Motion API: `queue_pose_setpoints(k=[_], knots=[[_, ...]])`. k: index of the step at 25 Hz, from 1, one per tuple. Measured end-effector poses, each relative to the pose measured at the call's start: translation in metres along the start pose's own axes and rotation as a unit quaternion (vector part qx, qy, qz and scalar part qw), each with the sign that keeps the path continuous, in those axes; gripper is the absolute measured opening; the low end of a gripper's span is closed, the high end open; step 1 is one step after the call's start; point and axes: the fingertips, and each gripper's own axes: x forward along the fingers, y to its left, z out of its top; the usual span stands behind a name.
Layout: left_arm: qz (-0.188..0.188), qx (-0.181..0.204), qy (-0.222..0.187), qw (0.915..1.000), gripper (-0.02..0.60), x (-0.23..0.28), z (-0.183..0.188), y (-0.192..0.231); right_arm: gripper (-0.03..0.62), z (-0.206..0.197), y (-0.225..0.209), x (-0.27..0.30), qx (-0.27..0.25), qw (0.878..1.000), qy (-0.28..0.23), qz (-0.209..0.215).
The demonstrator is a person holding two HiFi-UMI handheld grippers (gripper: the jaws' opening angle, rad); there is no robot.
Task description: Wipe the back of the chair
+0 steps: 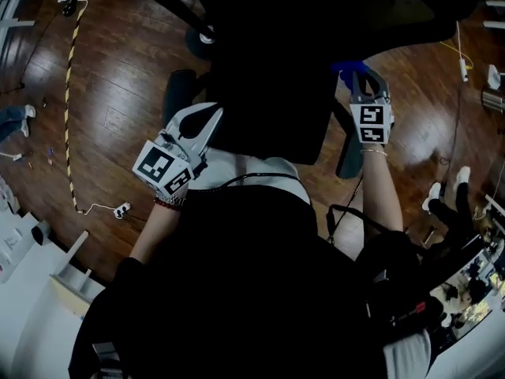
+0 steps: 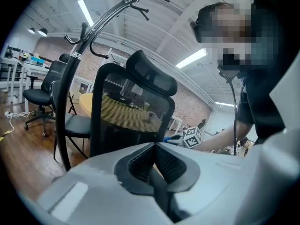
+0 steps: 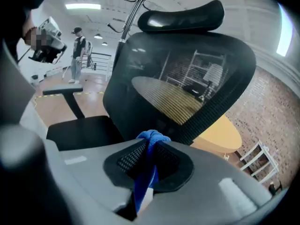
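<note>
A black mesh office chair stands in front of me. Its back and headrest fill the right gripper view. My right gripper is shut on a blue cloth, whose bunched end pokes out past the tips, close to the lower edge of the chair back. From the head view that gripper is at the chair's right side, with the blue cloth at its tips. The left gripper is shut with nothing in it, a short way from the chair back. It sits at the chair's left side.
The floor is dark wood, with a cable and power strip at left. A coat rack and another black chair stand beyond the mesh chair. A round yellow table lies behind it. A person stands far off.
</note>
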Motion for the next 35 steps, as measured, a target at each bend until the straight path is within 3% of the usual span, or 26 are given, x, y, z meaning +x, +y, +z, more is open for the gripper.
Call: queue_pose_setpoints(k=[6, 14, 17, 27, 35], knots=[[0.004, -0.011, 0.001, 0.9999, 0.005, 0.043, 0.001, -0.030, 0.034, -0.058, -0.018, 0.032, -0.050, 0.996, 0.055, 0.056], [0.043, -0.065, -0.013, 0.9969, 0.005, 0.052, -0.015, -0.030, 0.034, -0.068, 0.009, 0.070, -0.139, 0.980, 0.074, 0.124], [0.048, -0.066, -0.012, 0.9966, 0.005, 0.054, -0.018, -0.025, 0.034, -0.071, 0.021, 0.079, -0.165, 0.973, 0.083, 0.137], [0.059, -0.067, -0.010, 0.9960, 0.005, 0.030, -0.012, 0.005, 0.034, -0.053, 0.050, 0.108, -0.167, 0.973, 0.108, 0.117], [0.087, -0.073, -0.024, 0.9932, 0.005, -0.026, -0.009, 0.062, 0.034, 0.004, 0.109, 0.152, -0.172, 0.969, 0.115, 0.133]])
